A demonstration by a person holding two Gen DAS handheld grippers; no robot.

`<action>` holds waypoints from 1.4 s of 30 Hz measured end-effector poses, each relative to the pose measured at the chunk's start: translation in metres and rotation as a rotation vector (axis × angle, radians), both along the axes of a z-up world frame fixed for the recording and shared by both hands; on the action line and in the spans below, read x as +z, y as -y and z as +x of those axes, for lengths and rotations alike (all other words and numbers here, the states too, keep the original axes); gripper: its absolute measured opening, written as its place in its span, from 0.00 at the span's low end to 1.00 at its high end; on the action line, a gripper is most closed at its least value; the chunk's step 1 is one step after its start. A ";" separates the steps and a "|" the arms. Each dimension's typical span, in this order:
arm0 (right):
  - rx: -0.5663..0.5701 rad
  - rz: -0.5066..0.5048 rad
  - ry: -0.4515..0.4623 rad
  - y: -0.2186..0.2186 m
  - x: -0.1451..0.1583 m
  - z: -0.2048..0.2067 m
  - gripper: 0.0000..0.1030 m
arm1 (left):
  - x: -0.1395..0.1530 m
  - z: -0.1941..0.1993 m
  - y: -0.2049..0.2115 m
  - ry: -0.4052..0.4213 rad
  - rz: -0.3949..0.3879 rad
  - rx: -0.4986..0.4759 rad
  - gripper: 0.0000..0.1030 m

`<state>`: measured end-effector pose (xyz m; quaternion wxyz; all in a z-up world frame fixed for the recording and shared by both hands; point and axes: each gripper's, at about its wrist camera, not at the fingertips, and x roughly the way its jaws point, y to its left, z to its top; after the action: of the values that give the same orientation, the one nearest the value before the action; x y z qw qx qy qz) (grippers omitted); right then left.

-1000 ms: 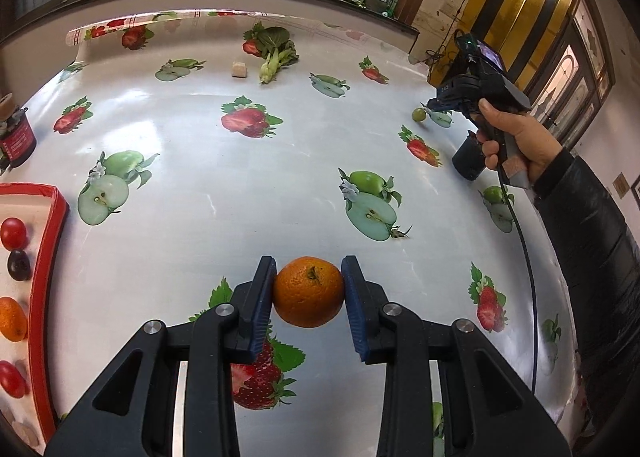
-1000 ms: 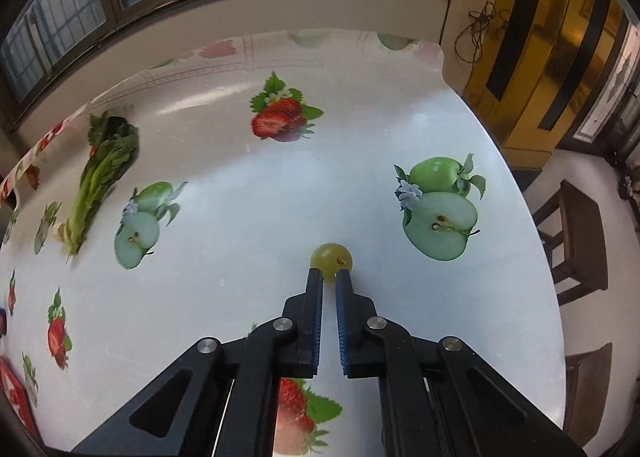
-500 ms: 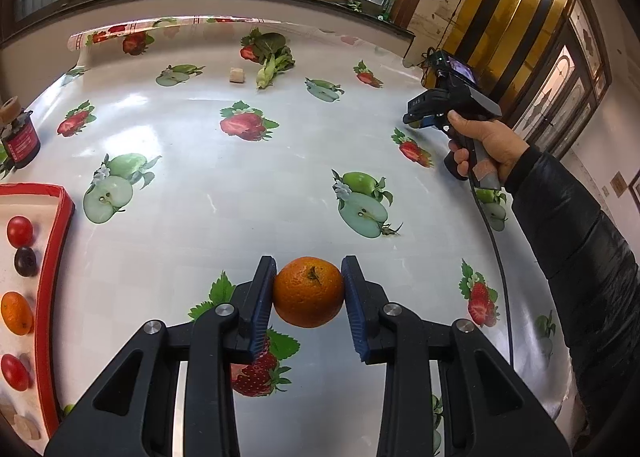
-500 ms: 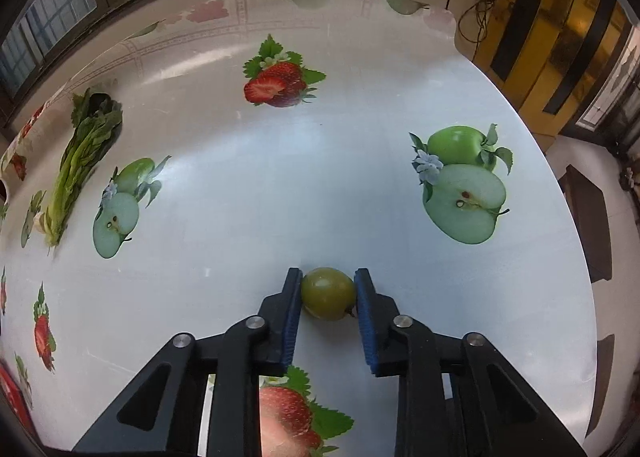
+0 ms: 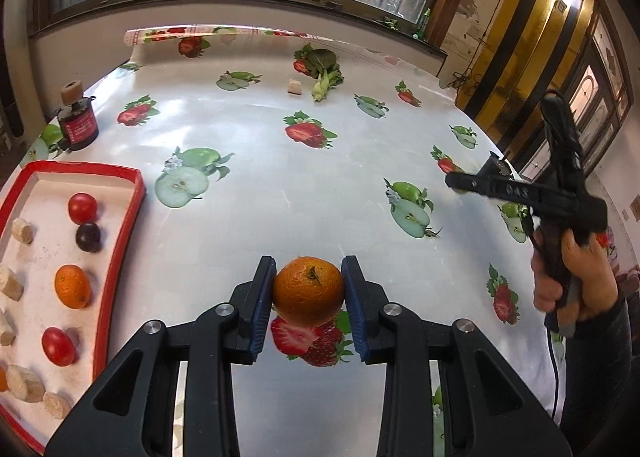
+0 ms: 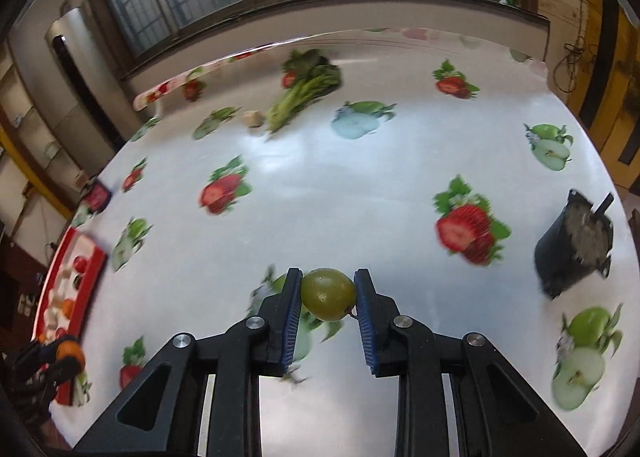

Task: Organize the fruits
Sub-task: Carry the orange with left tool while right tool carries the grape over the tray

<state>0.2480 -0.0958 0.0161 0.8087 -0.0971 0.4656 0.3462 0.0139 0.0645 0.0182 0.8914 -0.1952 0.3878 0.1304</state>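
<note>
My left gripper is shut on an orange and holds it above the fruit-print tablecloth. A red-rimmed tray lies at the left, holding red tomatoes, a dark plum, a small orange and beige chunks. My right gripper is shut on a green fruit and holds it above the table. The right gripper also shows at the right of the left wrist view, side on. The tray shows far left in the right wrist view.
A dark red jar stands at the far left. A leafy vegetable and a beige cube lie at the back. A black cup stands at the table's right side. The table edge curves away at the right.
My right gripper closed on the green fruit, lifted it and swung left towards the tray side. My left gripper kept the orange and turned left, bringing more of the tray into view.
</note>
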 end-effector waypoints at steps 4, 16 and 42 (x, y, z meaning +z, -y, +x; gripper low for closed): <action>0.081 0.079 -0.033 -0.005 0.002 -0.065 0.26 | 0.007 -0.020 -0.008 0.010 0.023 0.043 0.30; 0.217 0.151 0.011 -0.041 0.020 -0.182 0.26 | 0.012 -0.071 -0.027 0.014 0.056 0.130 0.30; 0.361 0.157 -0.010 -0.117 0.008 -0.264 0.26 | 0.003 -0.143 -0.074 0.009 0.080 0.278 0.30</action>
<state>-0.0159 0.0217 0.0244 0.7363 -0.1140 0.4162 0.5212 -0.1296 0.1384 0.0210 0.8735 -0.2119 0.3477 0.2671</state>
